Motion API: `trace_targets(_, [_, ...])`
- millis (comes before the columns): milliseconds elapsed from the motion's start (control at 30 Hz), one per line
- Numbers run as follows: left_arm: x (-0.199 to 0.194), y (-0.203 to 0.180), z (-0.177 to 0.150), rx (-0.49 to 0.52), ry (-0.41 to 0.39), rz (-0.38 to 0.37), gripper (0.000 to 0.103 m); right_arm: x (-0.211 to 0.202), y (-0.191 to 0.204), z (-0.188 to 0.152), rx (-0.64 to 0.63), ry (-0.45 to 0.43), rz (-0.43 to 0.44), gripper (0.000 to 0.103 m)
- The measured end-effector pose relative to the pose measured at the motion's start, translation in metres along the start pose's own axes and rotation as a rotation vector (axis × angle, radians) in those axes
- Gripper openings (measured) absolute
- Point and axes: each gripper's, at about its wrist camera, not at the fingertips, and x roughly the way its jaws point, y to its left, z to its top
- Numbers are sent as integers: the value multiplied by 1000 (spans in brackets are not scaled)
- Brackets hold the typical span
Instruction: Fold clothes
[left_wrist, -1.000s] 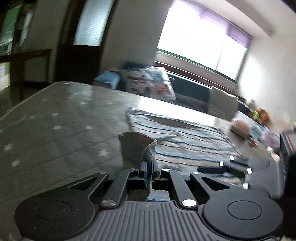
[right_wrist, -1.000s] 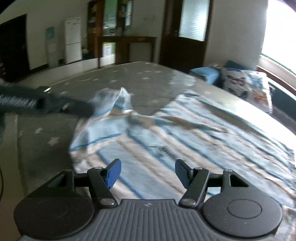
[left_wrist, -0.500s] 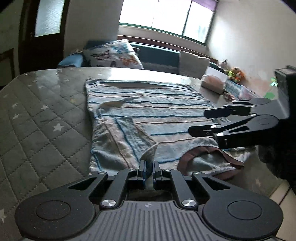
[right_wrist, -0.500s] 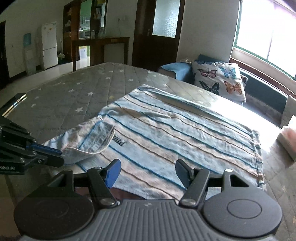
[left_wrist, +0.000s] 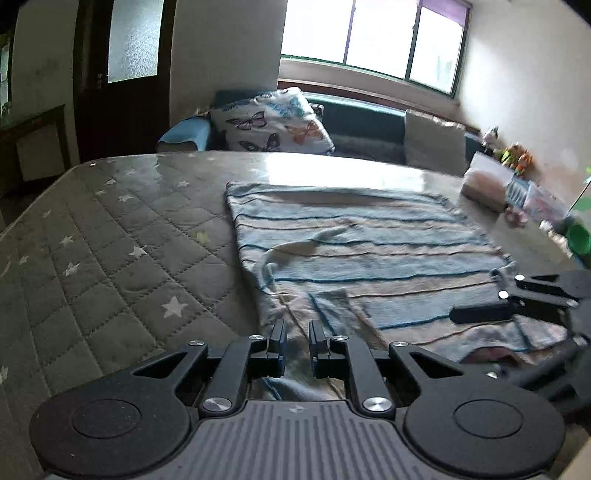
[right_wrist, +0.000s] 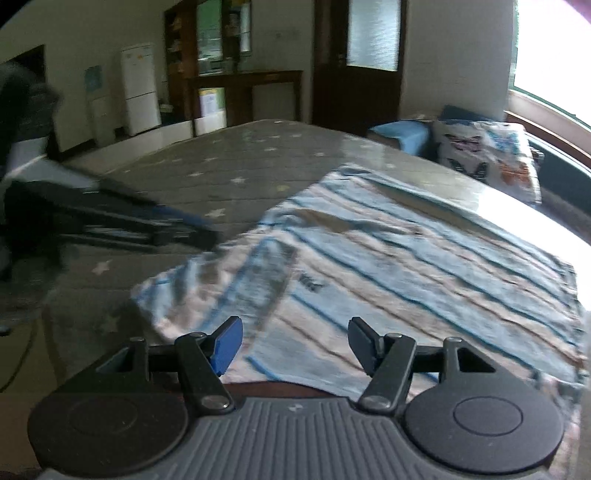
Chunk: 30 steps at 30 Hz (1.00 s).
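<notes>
Lying just ahead of the left gripper (left_wrist: 295, 341) — the striped shirt (left_wrist: 369, 251), jaws just opening.

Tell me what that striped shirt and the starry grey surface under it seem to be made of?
The striped shirt looks like soft knit cotton, matte: it wrinkles and drapes limply. The grey surface appears to be a quilted mattress under a glossy, perhaps plastic, cover: diamond stitching shows, and window light glares off its far end.

Item count, mattress scene.
One striped shirt (left_wrist: 362, 236), one quilted mattress (left_wrist: 122, 258), two grippers: left (left_wrist: 295, 341), right (right_wrist: 293, 341); one butterfly cushion (left_wrist: 277, 125); one white refrigerator (right_wrist: 139, 88).
</notes>
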Motion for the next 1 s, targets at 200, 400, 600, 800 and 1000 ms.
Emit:
trace_targets(200, [26,-7,-8,81,46,0,13,10,18,-2,-13,20,96,48])
trace_targets(400, [25,-15,-5,123,31,-21,14,8,29,-8,-32,36,146,41])
trace_targets(600, [30,-22,-6,128,41,-76,12,10,33,-11,-33,57,172,34])
trace_targets(800, [22,-22,-13,134,37,-134,14,5,31,-14,-34,70,177,34])
trace_targets(1000, [10,-21,-29,144,42,-188,14,-11,17,-10,-16,54,135,34])
